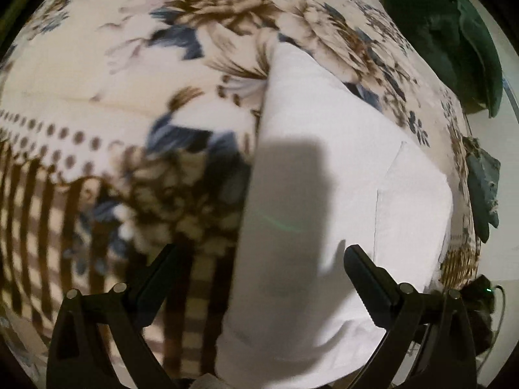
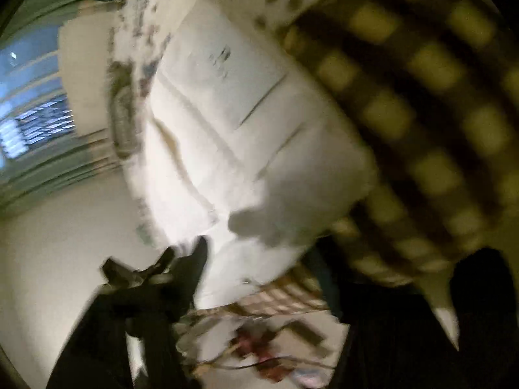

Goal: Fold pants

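Note:
White pants (image 1: 324,168) lie folded in a long strip on a floral bedspread (image 1: 129,74), with a back pocket near the right. My left gripper (image 1: 259,259) is open and empty, hovering just above the near end of the pants; its shadow falls on the cloth. In the right wrist view, which is strongly blurred, the white pants (image 2: 227,113) show pockets and seams. My right gripper (image 2: 311,253) is near the pants' lower edge, with one dark finger (image 2: 191,265) at left and another at far right, wide apart.
A dark green cloth pile (image 1: 447,32) lies at the bed's far right edge, and a grey-green item (image 1: 483,188) hangs at the right side. A window (image 2: 35,120) and pale wall show left in the right wrist view, with blurred clutter (image 2: 259,347) below.

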`<action>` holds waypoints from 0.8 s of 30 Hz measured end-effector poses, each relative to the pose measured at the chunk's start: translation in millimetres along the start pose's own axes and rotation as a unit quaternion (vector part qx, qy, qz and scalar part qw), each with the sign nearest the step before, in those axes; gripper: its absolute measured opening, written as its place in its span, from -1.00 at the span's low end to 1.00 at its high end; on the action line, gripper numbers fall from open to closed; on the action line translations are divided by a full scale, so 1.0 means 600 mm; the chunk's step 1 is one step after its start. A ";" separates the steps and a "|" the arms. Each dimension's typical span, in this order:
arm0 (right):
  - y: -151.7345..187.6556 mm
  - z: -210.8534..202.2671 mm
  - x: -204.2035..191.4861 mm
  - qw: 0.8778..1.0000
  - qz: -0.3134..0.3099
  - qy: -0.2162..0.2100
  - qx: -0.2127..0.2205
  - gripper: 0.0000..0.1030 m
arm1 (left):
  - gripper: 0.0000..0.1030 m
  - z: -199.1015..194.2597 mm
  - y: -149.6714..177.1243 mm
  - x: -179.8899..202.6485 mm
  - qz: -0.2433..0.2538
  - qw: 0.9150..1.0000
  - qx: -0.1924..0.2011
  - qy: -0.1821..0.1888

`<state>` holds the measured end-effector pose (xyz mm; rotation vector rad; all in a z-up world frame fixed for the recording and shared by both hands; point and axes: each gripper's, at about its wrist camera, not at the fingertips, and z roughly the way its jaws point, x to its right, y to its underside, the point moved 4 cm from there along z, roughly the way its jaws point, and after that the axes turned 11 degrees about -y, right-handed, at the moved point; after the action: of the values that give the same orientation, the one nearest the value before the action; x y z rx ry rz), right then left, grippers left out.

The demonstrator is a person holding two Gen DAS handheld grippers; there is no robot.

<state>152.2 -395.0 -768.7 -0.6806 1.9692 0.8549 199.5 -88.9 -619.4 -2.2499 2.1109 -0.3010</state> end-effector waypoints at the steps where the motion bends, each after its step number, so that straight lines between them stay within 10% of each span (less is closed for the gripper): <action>1: 0.000 0.011 0.006 1.000 0.005 -0.001 -0.005 0.38 | 1.00 0.009 -0.003 0.005 0.003 1.000 -0.002 -0.001; 12: -0.013 0.112 -0.024 0.998 -0.027 -0.056 0.009 0.55 | 0.96 0.038 -0.019 0.021 -0.006 0.999 -0.013 0.030; 13: -0.015 0.116 -0.028 0.998 -0.031 -0.046 0.010 0.47 | 0.79 0.033 -0.017 0.016 -0.006 0.999 -0.010 0.031; 14: -0.014 0.114 -0.034 0.998 -0.034 -0.044 0.014 -0.02 | 0.54 0.025 -0.015 0.018 -0.004 0.999 -0.002 0.038; 15: -0.011 0.113 -0.040 0.998 -0.042 -0.038 0.012 -0.25 | -0.04 0.016 -0.014 0.027 0.003 0.998 0.003 0.057; 18: 0.003 0.101 -0.076 0.996 -0.081 -0.018 0.013 -0.41 | -0.58 -0.019 -0.009 0.037 0.014 0.998 0.024 0.057; 24: 0.013 0.079 -0.173 0.993 -0.119 0.001 0.010 -0.47 | -0.67 -0.121 -0.024 0.046 -0.003 0.995 0.053 0.082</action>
<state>219.9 -339.3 -695.5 -0.8849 1.8513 0.6891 202.8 -108.2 -542.9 -2.2416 2.1081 -0.6023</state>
